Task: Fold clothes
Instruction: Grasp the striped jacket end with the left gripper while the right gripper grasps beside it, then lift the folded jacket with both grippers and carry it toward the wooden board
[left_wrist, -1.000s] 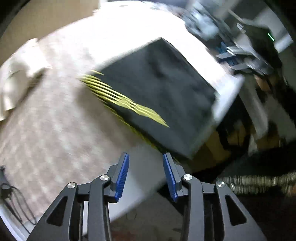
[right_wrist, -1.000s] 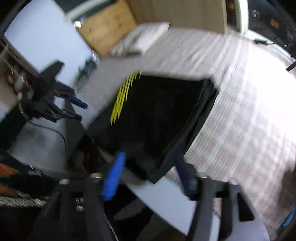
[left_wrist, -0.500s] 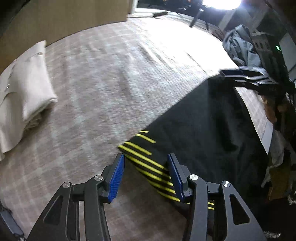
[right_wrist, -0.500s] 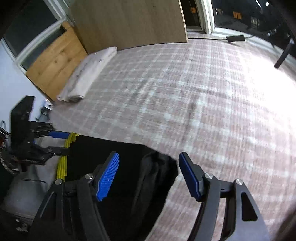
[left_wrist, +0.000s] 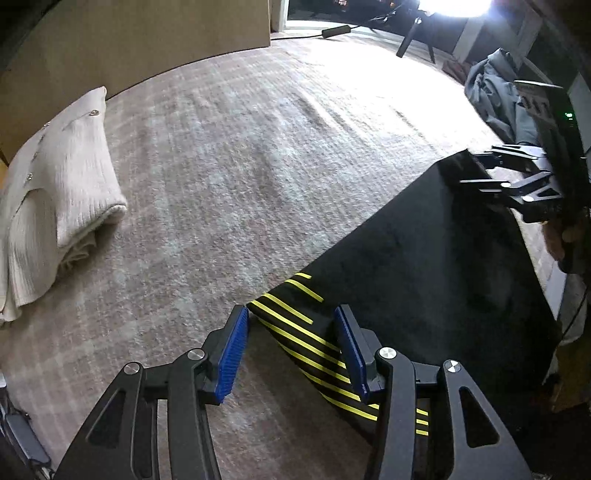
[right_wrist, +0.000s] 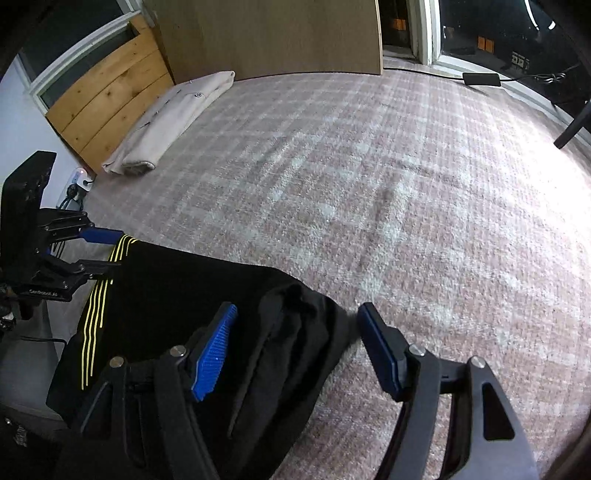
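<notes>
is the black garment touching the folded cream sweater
Apart. The left wrist view shows a wide stretch of bare carpet between the black garment and the cream sweater.

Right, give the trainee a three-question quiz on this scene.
1. True or false: the left gripper is shut on the black garment.
2. What colour are the garment's stripes? A) white B) yellow C) red
3. Fill in: the folded cream garment lies on the ____.

Key: 1 false, both the left and the right gripper are open over the garment's corners; 2 B; 3 carpet.
</notes>
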